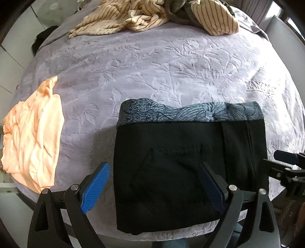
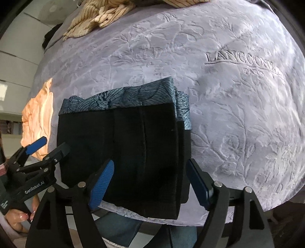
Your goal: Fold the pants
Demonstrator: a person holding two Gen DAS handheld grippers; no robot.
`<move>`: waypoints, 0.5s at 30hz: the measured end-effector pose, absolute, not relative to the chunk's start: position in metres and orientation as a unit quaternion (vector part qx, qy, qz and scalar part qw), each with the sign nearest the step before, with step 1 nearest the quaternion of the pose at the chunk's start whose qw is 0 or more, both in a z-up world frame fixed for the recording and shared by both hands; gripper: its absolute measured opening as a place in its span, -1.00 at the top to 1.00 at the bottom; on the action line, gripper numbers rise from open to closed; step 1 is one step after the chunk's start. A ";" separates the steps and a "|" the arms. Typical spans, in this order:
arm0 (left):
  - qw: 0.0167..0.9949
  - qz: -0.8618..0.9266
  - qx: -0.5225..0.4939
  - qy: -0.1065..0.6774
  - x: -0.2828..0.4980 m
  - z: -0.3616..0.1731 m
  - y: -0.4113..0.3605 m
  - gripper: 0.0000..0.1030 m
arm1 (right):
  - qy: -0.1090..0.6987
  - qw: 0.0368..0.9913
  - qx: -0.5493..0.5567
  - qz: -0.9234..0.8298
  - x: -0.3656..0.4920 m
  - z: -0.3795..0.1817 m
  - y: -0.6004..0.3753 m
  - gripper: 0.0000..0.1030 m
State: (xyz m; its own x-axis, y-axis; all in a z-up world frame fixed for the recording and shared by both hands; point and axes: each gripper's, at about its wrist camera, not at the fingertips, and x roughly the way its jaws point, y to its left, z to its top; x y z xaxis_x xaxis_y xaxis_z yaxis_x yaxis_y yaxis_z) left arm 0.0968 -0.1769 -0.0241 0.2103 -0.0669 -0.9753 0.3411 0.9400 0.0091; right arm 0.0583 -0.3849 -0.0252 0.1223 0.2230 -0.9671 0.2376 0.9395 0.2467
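Note:
The black pants lie folded into a compact rectangle near the front edge of the bed, on top of a blue patterned garment. They also show in the right wrist view, with the patterned garment sticking out behind. My left gripper is open, its fingers spread above the left part of the pants, holding nothing. My right gripper is open above the pants' right part, empty; it also shows at the right edge of the left wrist view.
The lavender embossed blanket covers the bed. A folded peach garment lies at the left. A heap of striped cream clothes lies at the far side. The bed's front edge is just below the pants.

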 end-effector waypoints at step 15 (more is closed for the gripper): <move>0.777 -0.129 0.110 0.607 0.089 -0.013 -0.177 -0.99 | 0.640 0.756 0.135 -0.018 0.053 -0.002 -0.364 -0.99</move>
State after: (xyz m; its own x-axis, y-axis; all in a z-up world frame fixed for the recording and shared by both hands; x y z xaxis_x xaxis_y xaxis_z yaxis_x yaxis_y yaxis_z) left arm 0.0887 -0.1770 -0.0129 0.2310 -0.0669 -0.9706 0.3334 0.9427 0.0144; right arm 0.0533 -0.3644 -0.0021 0.1807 0.1455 -0.9727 0.2007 0.9627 0.1813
